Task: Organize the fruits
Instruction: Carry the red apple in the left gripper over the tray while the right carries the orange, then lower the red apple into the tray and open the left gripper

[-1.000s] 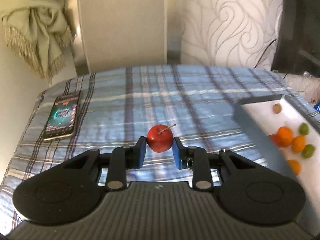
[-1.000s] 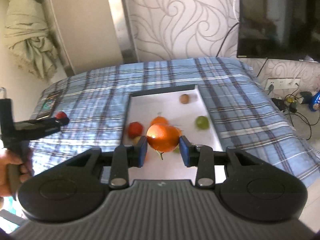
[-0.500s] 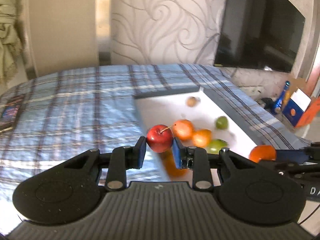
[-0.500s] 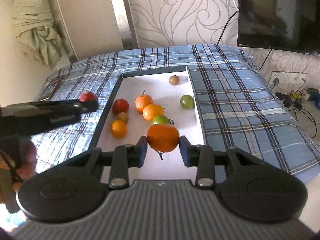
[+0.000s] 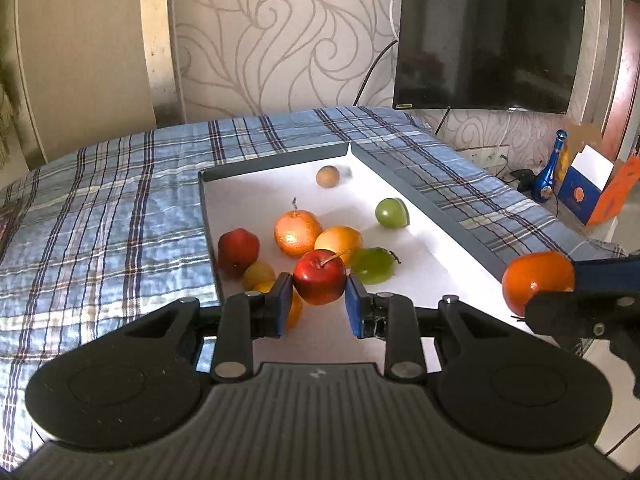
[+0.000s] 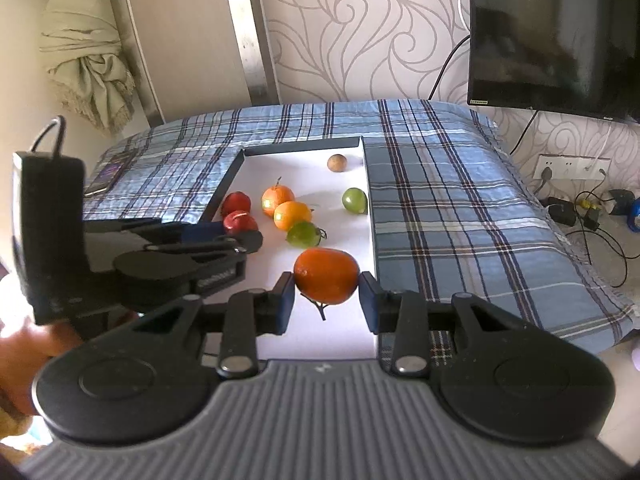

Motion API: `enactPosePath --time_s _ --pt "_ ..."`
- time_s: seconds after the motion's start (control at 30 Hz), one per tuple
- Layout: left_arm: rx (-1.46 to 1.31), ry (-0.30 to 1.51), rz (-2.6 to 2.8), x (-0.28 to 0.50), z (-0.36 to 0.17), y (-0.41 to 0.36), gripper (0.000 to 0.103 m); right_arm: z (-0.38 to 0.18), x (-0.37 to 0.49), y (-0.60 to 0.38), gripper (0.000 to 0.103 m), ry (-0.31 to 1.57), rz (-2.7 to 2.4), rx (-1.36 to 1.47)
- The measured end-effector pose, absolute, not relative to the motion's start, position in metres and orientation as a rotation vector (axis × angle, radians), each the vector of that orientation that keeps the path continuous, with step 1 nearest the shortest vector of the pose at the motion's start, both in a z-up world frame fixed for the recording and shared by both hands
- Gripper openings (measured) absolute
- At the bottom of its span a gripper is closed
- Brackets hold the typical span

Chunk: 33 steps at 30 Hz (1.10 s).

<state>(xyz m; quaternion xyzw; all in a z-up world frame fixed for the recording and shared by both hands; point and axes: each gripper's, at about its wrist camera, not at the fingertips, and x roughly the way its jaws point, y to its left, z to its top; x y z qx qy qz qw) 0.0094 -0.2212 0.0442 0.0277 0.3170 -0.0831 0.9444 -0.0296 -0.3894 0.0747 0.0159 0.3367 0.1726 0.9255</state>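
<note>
My left gripper (image 5: 319, 307) is shut on a red apple (image 5: 319, 282) with a stem, held above the near left part of the white tray (image 5: 424, 276). My right gripper (image 6: 327, 307) is shut on an orange fruit (image 6: 326, 281) over the tray's near end (image 6: 320, 340). In the left wrist view that orange fruit (image 5: 538, 281) hangs at the right, beyond the tray's rim. The tray holds several fruits: a red one (image 5: 237, 251), two orange ones (image 5: 297, 233), green ones (image 5: 392, 213) and a small brown one (image 5: 327, 176). The right wrist view shows the apple (image 6: 239, 221) in the left gripper (image 6: 224, 232).
The tray lies on a blue plaid cloth (image 5: 100, 216) over a table. A phone (image 6: 112, 172) rests on the cloth at the far left. A dark TV (image 5: 484, 36) hangs on the patterned wall. A blue bottle and boxes (image 5: 576, 184) stand on the floor at right. A hand (image 6: 28, 356) holds the left gripper.
The left gripper carried the red apple to the right, from over the cloth near the phone to over the tray. The right gripper edged back toward the tray's near end with the orange fruit.
</note>
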Motion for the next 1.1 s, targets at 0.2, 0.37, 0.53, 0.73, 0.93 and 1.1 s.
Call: enactPosePath --time_s 0.2,0.37,0.53,0.73,0.93,1.1 --pt "0.044 0.638 -0.184 0.014 0.044 -0.226 0.033 0.076 -0.034 -0.392 0.038 0.683 0.354 0.027" --pt "0.052 0.648 -0.183 0.015 0.044 -0.228 0.033 0.076 -0.036 -0.395 0.038 0.685 0.351 0.031" --pt "0.057 0.641 -0.181 0.011 0.046 -0.226 0.045 0.075 -0.036 -0.396 0.038 0.685 0.350 0.034" --pt "0.058 0.621 -0.185 -0.003 0.052 -0.221 0.051 0.073 -0.030 -0.391 0.038 0.685 0.362 0.023" --pt "0.033 0.614 -0.171 -0.030 0.063 -0.207 0.051 0.065 -0.020 -0.378 0.038 0.696 0.389 -0.002" --pt "-0.008 0.631 -0.137 -0.052 0.067 -0.195 0.053 0.054 -0.007 -0.363 0.037 0.708 0.416 -0.026"
